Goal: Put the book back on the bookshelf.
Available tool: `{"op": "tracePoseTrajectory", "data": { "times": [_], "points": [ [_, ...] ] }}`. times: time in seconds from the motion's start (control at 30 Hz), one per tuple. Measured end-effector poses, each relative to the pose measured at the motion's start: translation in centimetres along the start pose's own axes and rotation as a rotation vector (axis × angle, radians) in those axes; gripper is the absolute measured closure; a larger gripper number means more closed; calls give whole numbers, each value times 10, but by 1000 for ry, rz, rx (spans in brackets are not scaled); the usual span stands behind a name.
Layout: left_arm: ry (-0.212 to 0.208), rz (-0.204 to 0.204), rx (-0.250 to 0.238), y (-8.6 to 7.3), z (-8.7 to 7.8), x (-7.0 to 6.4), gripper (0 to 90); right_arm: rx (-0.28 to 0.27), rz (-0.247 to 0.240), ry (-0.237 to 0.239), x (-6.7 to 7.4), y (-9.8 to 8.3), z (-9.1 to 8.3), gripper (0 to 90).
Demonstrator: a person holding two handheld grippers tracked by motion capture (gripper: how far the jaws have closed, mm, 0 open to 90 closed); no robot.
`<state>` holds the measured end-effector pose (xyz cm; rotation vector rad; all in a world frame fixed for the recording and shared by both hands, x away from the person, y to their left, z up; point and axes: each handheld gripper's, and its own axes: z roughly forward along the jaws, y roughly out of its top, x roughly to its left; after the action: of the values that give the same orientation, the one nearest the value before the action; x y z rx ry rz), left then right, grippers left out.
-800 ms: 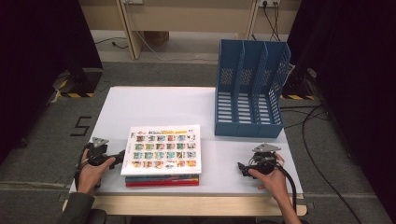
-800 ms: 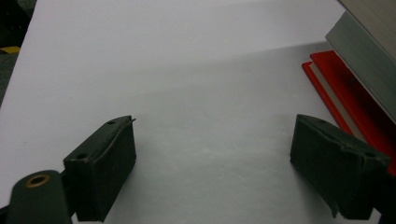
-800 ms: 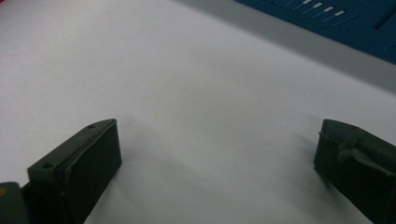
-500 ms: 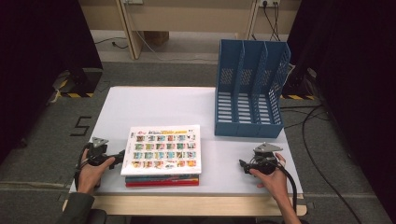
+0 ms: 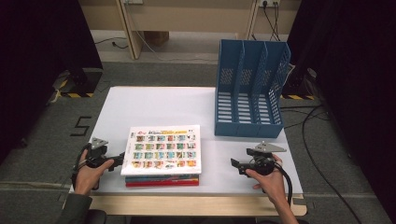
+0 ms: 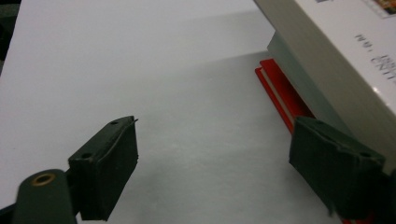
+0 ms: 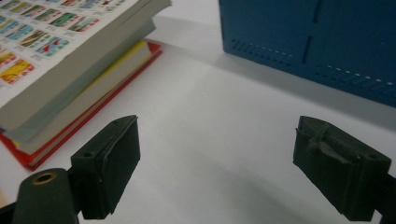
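We see a stack of books [image 5: 162, 156] lying flat near the front edge of the white table [image 5: 154, 105], left of centre. The top book [image 5: 163, 148] has a white cover printed with a grid of small coloured pictures. Under it lie thinner books, and the lowest is a red book [image 5: 161, 183] whose edge juts out at the front.

The left gripper [image 5: 116, 161] rests at the left edge of the stack, held low over the table by the left hand [image 5: 88, 170]. In the left gripper view [image 6: 212, 175] its jaws stand apart with only bare table between them. One jaw lies just beside the side of the stack [image 6: 322, 70], in front of the red book [image 6: 280, 95]; we cannot tell whether it touches.

The right gripper [image 5: 236, 165] sits to the right of the stack, well apart from it, with the right hand [image 5: 268, 179] behind it. It points toward the books. In the right gripper view [image 7: 215, 170] its jaws stand wide apart and nothing lies between them. The stack [image 7: 74, 70] shows beyond the jaws at the left of that view, resting on the red book [image 7: 93, 116].

A blue file rack [image 5: 250, 91] with three compartments stands upright at the right rear of the table, behind the right gripper. Its blue wall [image 7: 308, 42] shows at the upper right of the right gripper view, apart from the books. A cable [image 5: 287, 179] trails from the right gripper past the hand.
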<state>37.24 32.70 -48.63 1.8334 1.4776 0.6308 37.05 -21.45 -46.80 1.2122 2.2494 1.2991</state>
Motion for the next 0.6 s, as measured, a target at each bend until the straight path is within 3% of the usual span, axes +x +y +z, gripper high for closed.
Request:
{"op": "tracePoseTrajectory", "data": {
  "times": [0.13,0.23,0.33,0.47,0.6],
  "points": [
    [-14,4,-10,3,-5,-1,150,-19,-13,33,11,8,-1,157],
    [-3,60,-4,6,-10,-5,165,-15,-24,58,18,12,1,158],
    [-5,74,0,8,-13,-6,181,-2,-35,74,23,16,5,162],
    [-29,94,-1,8,-15,-11,326,20,-56,90,31,21,13,169],
    [-37,121,-5,9,-17,-15,410,35,-72,114,39,27,22,172]
  ]
}}
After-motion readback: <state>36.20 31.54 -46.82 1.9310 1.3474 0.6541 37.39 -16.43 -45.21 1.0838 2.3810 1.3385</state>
